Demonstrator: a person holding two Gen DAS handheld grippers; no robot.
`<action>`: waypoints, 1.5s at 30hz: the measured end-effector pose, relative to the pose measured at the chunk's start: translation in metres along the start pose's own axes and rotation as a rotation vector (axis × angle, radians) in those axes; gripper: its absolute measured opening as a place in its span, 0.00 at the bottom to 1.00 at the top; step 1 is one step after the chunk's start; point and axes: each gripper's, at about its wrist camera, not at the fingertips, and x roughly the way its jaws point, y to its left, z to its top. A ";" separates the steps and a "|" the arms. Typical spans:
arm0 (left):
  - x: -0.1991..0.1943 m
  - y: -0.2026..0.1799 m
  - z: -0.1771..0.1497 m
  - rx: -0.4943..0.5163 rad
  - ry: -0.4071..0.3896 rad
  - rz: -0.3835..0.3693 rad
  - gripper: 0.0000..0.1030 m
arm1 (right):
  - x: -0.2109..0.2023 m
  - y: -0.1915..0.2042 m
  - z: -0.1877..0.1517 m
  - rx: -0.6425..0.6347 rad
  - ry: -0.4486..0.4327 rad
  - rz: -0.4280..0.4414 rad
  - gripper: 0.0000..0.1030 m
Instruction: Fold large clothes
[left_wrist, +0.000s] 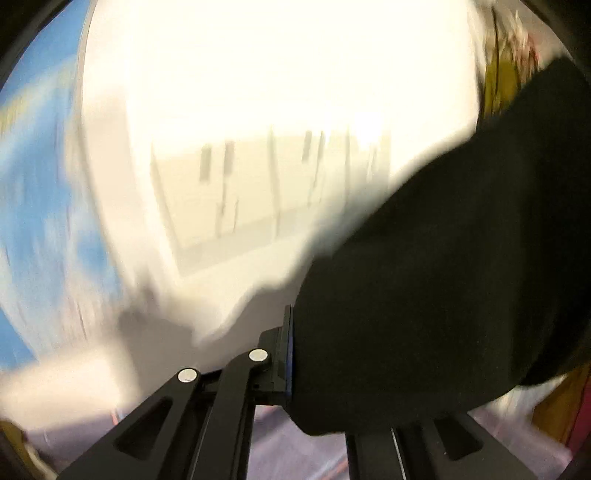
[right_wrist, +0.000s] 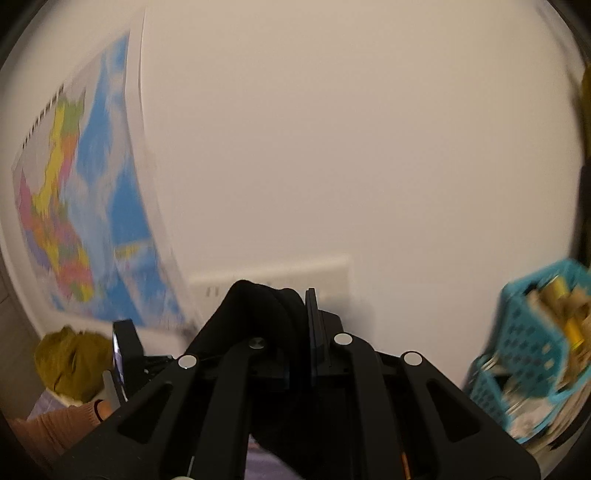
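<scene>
A black garment (left_wrist: 443, 277) is held up in the air by both grippers. In the left wrist view it fills the right half and hides the right finger; my left gripper (left_wrist: 295, 354) is shut on its edge. In the right wrist view my right gripper (right_wrist: 297, 332) is shut on a bunched fold of the black garment (right_wrist: 258, 314), which hangs down between the fingers. Both views are blurred and point at a white wall. The other gripper (right_wrist: 125, 350) shows at lower left in the right wrist view.
A coloured map (right_wrist: 77, 206) hangs on the white wall (right_wrist: 332, 147), above a white socket strip (right_wrist: 273, 277). An olive garment (right_wrist: 70, 362) lies at lower left. A blue basket (right_wrist: 535, 339) with items stands at right. A lilac surface (left_wrist: 277, 443) lies below.
</scene>
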 end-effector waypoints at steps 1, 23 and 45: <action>-0.005 -0.004 0.014 -0.003 -0.013 -0.022 0.03 | -0.017 0.000 0.015 -0.012 -0.039 -0.013 0.07; -0.367 -0.036 0.062 0.062 -0.671 0.191 0.05 | -0.295 0.113 0.077 -0.226 -0.427 0.115 0.07; -0.451 0.038 -0.050 0.039 -0.310 0.527 0.08 | -0.165 0.182 -0.011 -0.120 -0.061 0.594 0.07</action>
